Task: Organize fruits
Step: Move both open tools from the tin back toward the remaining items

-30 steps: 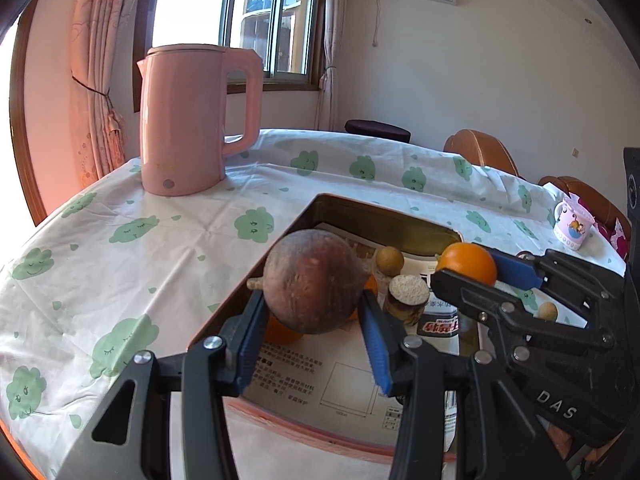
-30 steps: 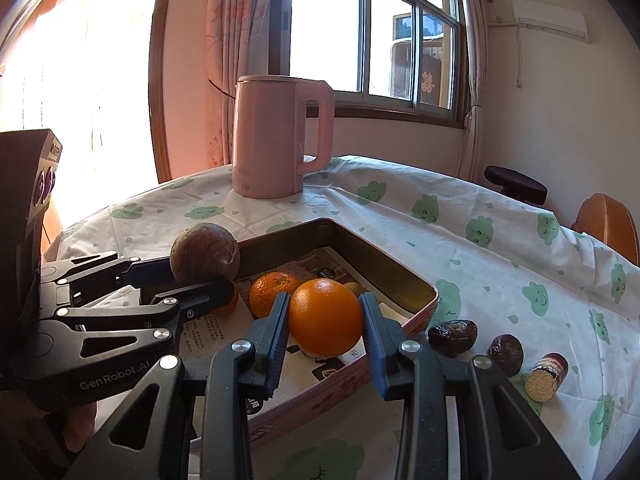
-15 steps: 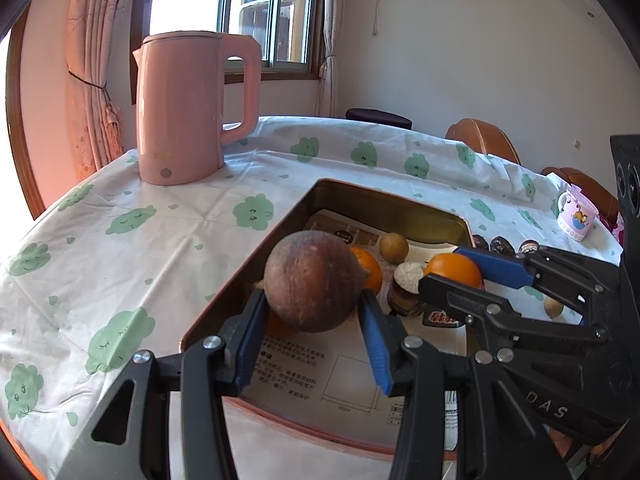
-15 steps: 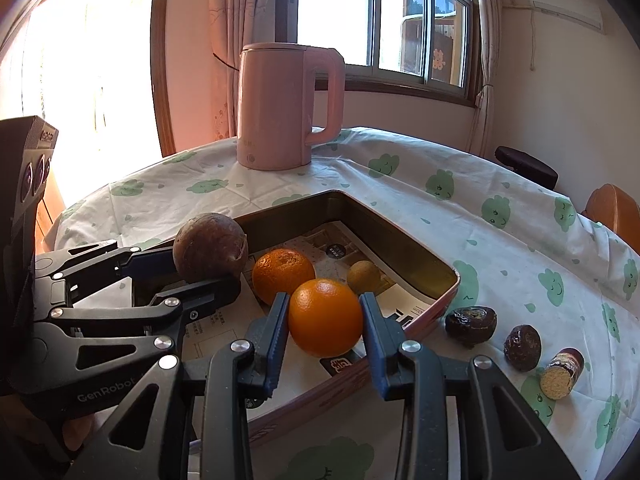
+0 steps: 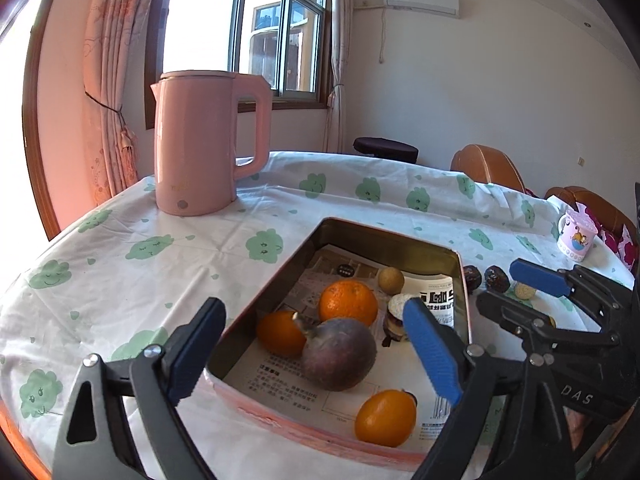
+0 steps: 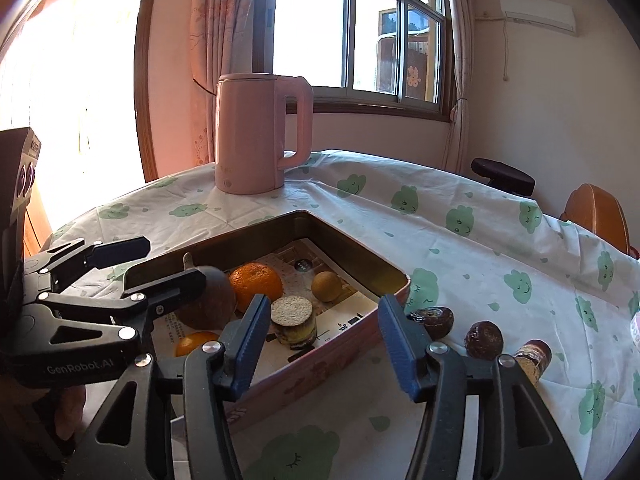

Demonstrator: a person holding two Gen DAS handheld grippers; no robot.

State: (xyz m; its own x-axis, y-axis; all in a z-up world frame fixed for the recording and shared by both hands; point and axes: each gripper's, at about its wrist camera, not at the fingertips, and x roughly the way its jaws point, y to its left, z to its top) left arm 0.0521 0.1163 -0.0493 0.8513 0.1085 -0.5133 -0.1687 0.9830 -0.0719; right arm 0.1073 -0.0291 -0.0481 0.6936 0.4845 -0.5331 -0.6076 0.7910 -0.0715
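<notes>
Now my left claw (image 5: 316, 344) is opening wide, its pads clear of the brown passion fruit (image 5: 338, 354), which lies on the paper lining inside the tin tray (image 5: 464, 280) beside two oranges. My right claw (image 6: 320, 340) is opening too, empty, above the tray's near rim; a third orange (image 5: 385, 417) sits at the tray's near end. Two dark fruits (image 6: 434, 320) rest on the tabletop (image 6: 480, 248) just outside.

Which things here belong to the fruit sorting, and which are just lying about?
Job:
- pink rectangular metal tin, paper-lined
- round purple-brown passion fruit
- three oranges in the tin
- small tan longan
- two dark wrinkled fruits on the cloth
- left gripper and right gripper, jaws opening, nothing between

Lying about:
- tall pink plastic kettle
- pink cartoon mug
</notes>
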